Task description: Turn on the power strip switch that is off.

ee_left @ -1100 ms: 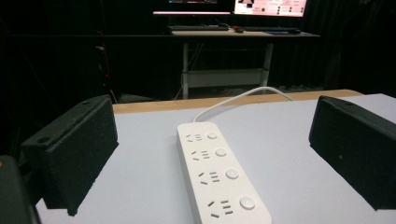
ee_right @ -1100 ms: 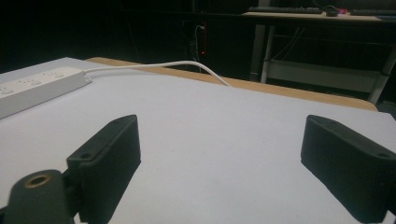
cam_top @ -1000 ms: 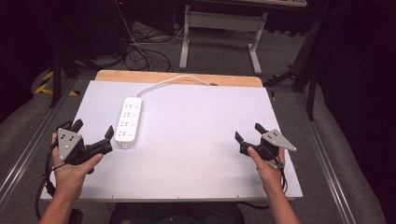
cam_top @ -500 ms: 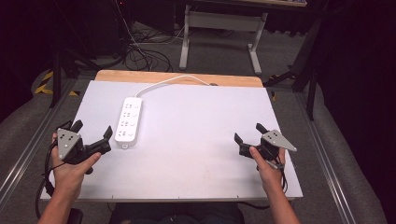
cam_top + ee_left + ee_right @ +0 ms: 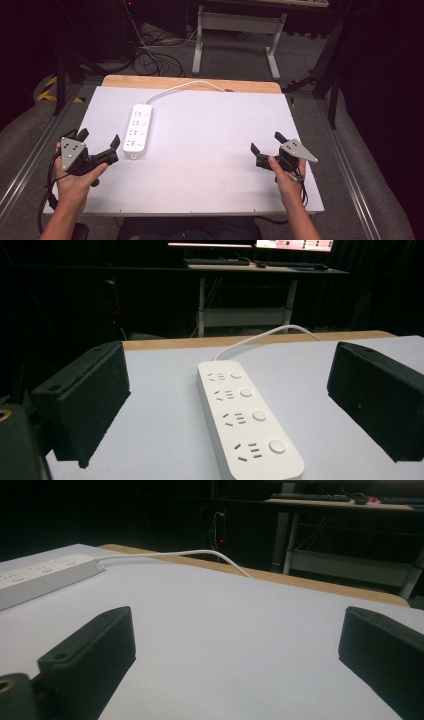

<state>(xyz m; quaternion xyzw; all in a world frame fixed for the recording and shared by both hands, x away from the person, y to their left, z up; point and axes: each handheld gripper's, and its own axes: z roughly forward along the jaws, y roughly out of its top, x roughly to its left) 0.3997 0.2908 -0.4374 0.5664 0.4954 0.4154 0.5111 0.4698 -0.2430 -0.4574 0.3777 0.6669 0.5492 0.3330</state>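
Left hand-held gripper (image 5: 99, 140): held at about 8 o'clock on the counter, jaws spread wide with nothing between them, aimed toward 1 o'clock at the power strip.
Right hand-held gripper (image 5: 265, 142): held at about 4 o'clock, jaws also wide apart and empty, over bare counter.
Hands: the left hand (image 5: 75, 182) and the right hand (image 5: 287, 181) each grip a handle near the counter's near edge.
Power strip (image 5: 138, 128): white, four sockets each with a round button, lying flat on the left half of the counter, just beyond the left hand-held gripper and apart from it.
Long axis: runs roughly 6 to 12 o'clock, cord end at the far end.
Cord (image 5: 187, 86): white, leaves the far end and curves toward 1 o'clock to the counter's back edge.
Change: against the frames a second and half a second back, both hand-held grippers and the power strip sit in about the same places.
Counter (image 5: 210, 130): pale matte sheet, with a wooden strip (image 5: 190, 84) along the far edge.
Room: dark, with a desk frame (image 5: 237, 30) and loose cables on the floor beyond.
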